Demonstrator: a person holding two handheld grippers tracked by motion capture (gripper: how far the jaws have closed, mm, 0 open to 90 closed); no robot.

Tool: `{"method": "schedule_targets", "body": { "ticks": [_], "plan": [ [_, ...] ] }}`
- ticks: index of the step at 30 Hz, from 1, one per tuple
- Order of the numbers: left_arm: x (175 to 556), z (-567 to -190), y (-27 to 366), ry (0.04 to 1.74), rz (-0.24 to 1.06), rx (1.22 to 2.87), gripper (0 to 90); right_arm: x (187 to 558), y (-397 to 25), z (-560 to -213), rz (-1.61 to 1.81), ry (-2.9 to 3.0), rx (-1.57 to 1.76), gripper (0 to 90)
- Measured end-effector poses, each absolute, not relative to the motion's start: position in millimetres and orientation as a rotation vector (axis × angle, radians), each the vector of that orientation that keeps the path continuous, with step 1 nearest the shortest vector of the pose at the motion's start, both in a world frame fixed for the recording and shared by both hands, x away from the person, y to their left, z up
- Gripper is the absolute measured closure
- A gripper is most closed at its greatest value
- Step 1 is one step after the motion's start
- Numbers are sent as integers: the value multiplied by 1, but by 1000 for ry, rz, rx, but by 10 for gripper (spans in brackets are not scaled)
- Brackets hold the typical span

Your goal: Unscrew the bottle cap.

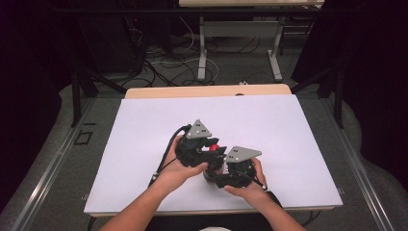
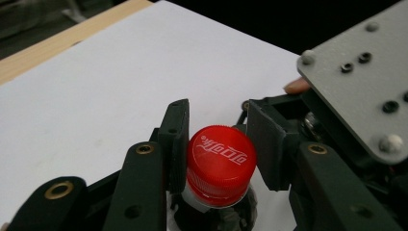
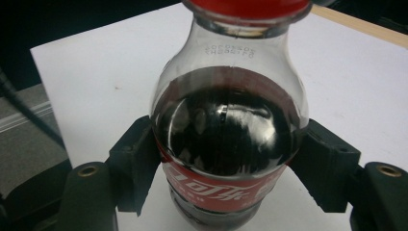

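1. Two grippers meet on one cola bottle (image 3: 230, 130) near the middle of the white sheet (image 1: 144, 125) covering the table, a little toward the person's edge of it.
2. The right gripper (image 3: 230, 159) has its jaws pressed against both sides of the bottle's body, at the top edge of the red label (image 3: 216, 185); dark drink fills the bottle up to the shoulder.
3. The left gripper (image 2: 216, 144) sits at the top of the bottle, its jaws closed on the red cap (image 2: 220, 163) (white script shows on the cap's top).
4. In the high view the left gripper (image 1: 204, 147) lies just left of and beyond the right gripper (image 1: 226, 166), touching or nearly so, with the cap (image 1: 216, 147) a red spot between them.
5. Each grey three-cornered plate (image 1: 198, 130) faces up, above the bottle.
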State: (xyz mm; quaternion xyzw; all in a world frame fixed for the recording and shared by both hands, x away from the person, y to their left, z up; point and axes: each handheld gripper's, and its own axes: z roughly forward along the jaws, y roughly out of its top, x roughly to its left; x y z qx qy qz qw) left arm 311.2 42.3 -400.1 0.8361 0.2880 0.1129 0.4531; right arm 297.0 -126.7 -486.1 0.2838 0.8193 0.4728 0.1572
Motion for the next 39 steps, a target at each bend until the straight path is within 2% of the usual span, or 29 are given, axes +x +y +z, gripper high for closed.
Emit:
{"method": "schedule_targets", "body": {
  "ticks": [5, 17, 21, 23, 27, 29, 35, 39],
  "plan": [
    [307, -400, 35, 860, 314, 1979, 616, 295, -126, -487, 1337, 2307, 854, 303],
    [311, -402, 32, 883, 307, 1975, 615, 296, -126, -489, 1321, 2274, 906, 303],
    [314, -401, 36, 857, 261, 1993, 605, 296, -127, -488, 1318, 2301, 912, 303],
    [316, -399, 40, 830, 244, 1999, 525, 298, -128, -488, 1334, 2300, 900, 303],
    [318, -395, 53, 784, 220, 2005, 483, 298, -129, -488, 1355, 2305, 897, 302],
    [320, -393, 59, 745, 160, 2012, 466, 299, -129, -487, 1365, 2322, 886, 302],
    [326, -392, 71, 594, 89, 2056, 475, 298, -128, -485, 1397, 2348, 843, 302],
    [331, -395, 74, 543, 44, 2059, 520, 297, -126, -486, 1407, 2364, 804, 302]
  ]
}}
